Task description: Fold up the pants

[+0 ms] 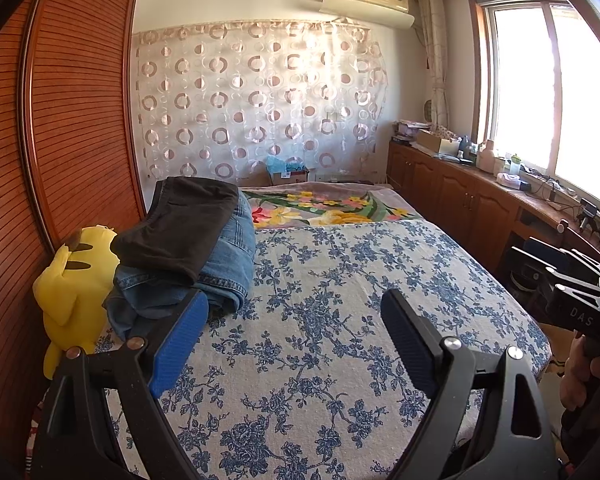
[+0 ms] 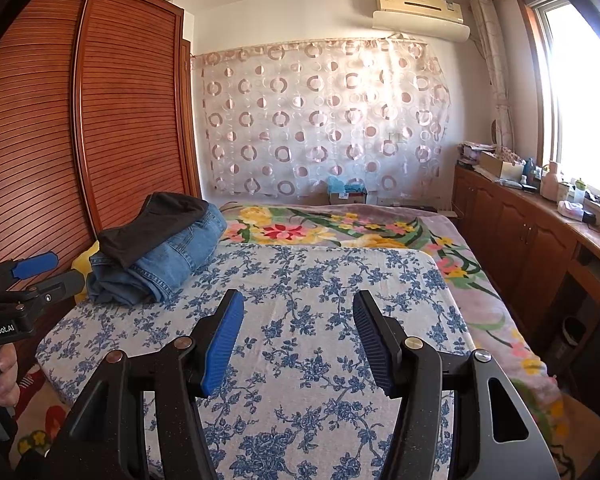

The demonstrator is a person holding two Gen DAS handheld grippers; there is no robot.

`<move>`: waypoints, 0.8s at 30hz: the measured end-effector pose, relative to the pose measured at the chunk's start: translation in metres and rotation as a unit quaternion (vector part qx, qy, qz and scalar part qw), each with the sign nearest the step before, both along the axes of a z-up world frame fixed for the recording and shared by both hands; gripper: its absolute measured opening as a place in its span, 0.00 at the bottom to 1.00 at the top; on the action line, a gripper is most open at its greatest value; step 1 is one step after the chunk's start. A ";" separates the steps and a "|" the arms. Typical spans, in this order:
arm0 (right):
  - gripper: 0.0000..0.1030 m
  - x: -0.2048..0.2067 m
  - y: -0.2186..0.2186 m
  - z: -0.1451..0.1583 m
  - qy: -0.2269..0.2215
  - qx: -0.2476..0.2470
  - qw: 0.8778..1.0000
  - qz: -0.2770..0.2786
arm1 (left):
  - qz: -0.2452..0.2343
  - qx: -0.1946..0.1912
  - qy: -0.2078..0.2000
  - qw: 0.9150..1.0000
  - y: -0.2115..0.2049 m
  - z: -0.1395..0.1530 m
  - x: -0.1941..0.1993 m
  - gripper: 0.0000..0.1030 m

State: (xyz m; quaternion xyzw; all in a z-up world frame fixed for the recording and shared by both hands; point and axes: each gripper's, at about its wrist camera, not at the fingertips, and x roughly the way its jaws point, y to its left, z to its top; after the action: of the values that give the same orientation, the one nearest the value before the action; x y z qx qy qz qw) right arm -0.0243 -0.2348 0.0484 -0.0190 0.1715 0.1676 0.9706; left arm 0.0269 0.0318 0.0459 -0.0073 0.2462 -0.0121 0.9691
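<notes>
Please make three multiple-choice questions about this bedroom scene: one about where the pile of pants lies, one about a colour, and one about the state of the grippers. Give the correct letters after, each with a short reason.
1. Where is the pile of pants on the bed?
A. by the wardrobe side
B. by the window side
C. on the floor

2. What colour is the garment on top of the jeans?
A. white
B. red
C. dark brown

3. How are the left gripper and right gripper?
A. both clamp cloth
B. both open, nothing between the jaws
C. one holds the yellow plush toy

Answers:
1 A, the pile sits next to the wooden wardrobe.
2 C, a dark brown garment covers the denim.
3 B, only the bedspread shows between the jaws.
</notes>
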 end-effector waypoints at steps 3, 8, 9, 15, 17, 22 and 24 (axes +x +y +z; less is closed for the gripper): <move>0.57 0.000 0.000 0.000 0.000 0.001 1.000 0.001 | 0.000 0.000 0.000 1.000 0.000 0.000 0.000 0.86; 0.57 0.000 0.000 0.000 0.000 0.000 1.000 0.001 | 0.000 0.000 0.000 1.000 0.000 0.000 0.000 0.86; 0.57 0.000 0.000 0.000 0.000 0.001 1.000 0.001 | 0.000 0.000 0.000 1.000 0.000 0.000 0.000 0.86; 0.57 0.000 0.000 -0.001 0.000 0.001 1.000 0.001 | 0.000 0.000 0.000 1.000 0.000 -0.001 0.000 0.86; 0.57 0.000 0.000 -0.001 0.000 0.001 1.000 0.000 | 0.000 0.001 -0.001 1.000 -0.001 0.000 0.000 0.86; 0.57 0.000 -0.001 0.000 0.000 0.002 1.000 0.002 | -0.001 0.001 -0.001 1.000 -0.001 0.000 0.000 0.86; 0.57 0.000 0.000 0.000 -0.002 0.002 1.000 0.001 | -0.001 0.001 -0.001 1.000 -0.002 0.000 0.000 0.86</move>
State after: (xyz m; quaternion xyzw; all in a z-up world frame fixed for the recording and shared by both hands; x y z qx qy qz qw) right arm -0.0246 -0.2346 0.0484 -0.0177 0.1695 0.1687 0.9708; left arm 0.0265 0.0299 0.0458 -0.0061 0.2456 -0.0132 0.9693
